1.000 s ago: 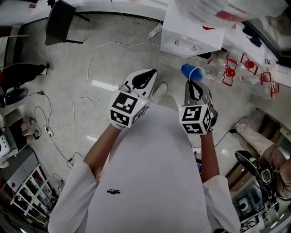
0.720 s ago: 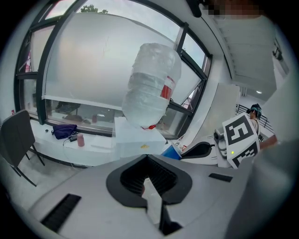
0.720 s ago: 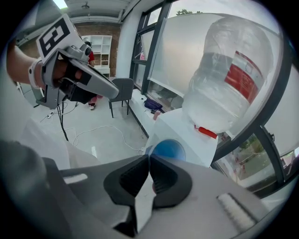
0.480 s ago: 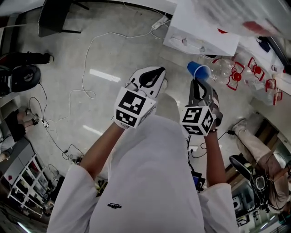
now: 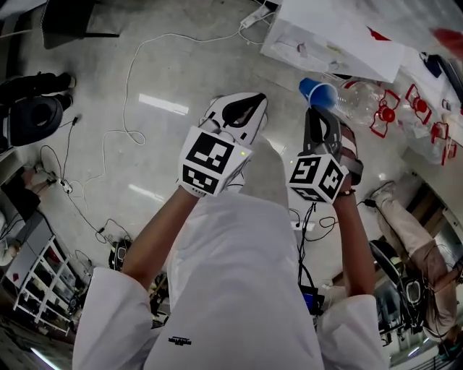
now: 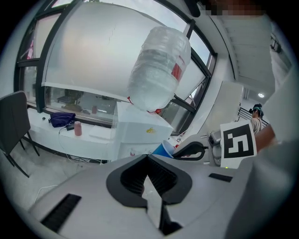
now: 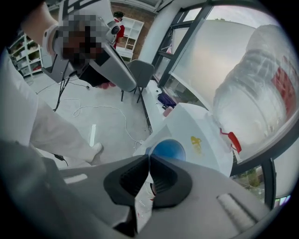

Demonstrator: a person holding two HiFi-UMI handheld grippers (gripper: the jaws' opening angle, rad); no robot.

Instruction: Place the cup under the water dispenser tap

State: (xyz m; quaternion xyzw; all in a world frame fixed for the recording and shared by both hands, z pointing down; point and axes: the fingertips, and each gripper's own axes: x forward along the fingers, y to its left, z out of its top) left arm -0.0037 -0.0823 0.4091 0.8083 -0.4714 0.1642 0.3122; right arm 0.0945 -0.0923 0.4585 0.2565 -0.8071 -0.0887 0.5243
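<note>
A blue cup hangs at the tips of my right gripper, which is shut on its rim; in the right gripper view the cup's open mouth faces the camera just beyond the closed jaws. The white water dispenser stands ahead at the upper right, topped by a big clear bottle. My left gripper is held beside the right one, shut with nothing in it. From the left gripper view I see the dispenser, its bottle and the cup.
Empty clear water bottles with red handles lie on the floor right of the dispenser. White cables trail over the floor, with a power strip by the dispenser. A dark chair stands top left. Another person's leg is at the right.
Both grippers have sunk toward the floor, the cup still held in the right one. The right gripper has rolled a little. The dispenser sits closer ahead of the cup.
</note>
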